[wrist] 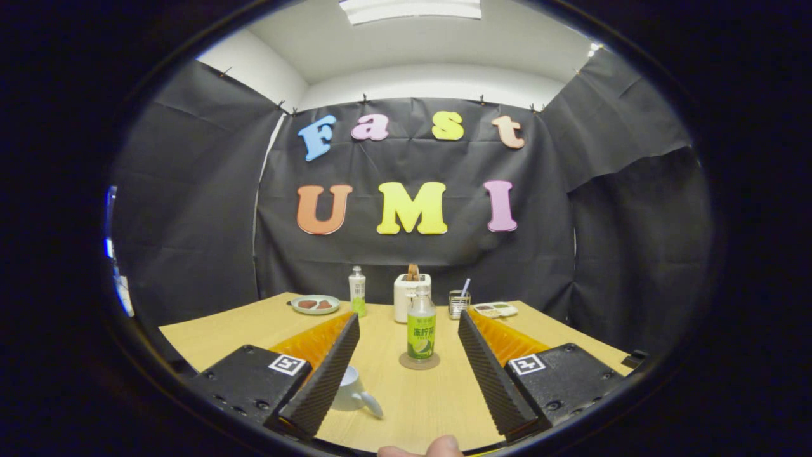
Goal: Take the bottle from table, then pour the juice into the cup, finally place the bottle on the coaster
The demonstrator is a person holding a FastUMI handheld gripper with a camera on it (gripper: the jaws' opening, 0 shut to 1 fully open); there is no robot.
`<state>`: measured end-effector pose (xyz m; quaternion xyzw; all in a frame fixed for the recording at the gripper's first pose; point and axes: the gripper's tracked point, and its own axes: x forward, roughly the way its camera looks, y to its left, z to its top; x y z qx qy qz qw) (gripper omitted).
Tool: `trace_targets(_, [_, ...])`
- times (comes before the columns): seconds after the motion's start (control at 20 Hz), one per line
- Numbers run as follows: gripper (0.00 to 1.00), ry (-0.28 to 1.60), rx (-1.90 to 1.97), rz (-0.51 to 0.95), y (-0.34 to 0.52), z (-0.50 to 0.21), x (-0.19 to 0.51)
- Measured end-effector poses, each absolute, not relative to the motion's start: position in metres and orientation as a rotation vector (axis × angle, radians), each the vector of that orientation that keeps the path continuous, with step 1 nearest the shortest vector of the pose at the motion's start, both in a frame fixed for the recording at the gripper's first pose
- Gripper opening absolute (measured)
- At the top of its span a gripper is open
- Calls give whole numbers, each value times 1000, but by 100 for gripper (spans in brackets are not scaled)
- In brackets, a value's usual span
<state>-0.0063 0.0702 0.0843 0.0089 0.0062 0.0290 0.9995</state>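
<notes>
Tags: a square black-and-white coded tag (287, 364) at the base of each finger, with no words or numbers.
Bottle (421, 330): just ahead, between the fingers; its label print is too small to read.
Far bottle (357, 291): label unreadable.
Gripper (408, 317): fingers spread wide, holding nothing.

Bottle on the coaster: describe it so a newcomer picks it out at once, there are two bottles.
Start at the wooden table and find the open gripper. Between and just beyond its fingers stands the bottle on a round coaster, ahead of the white toaster. Unlike the slimmer second bottle by the plate, it has a bright green label and sits on a coaster.
</notes>
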Motion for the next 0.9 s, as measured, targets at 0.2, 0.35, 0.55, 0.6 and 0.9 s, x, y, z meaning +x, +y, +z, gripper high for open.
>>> trace_targets(0.2, [100, -4, 18, 71, 66, 89, -8])
trace_targets(0.35, [100, -16, 14, 83, 72, 93, -7])
trace_targets(0.55, [100, -23, -10, 107, 82, 95, -4])
trace_targets(0.6, [100, -22, -14, 110, 83, 95, -3])
trace_targets(0.9, [100, -20, -19, 113, 87, 97, -2])
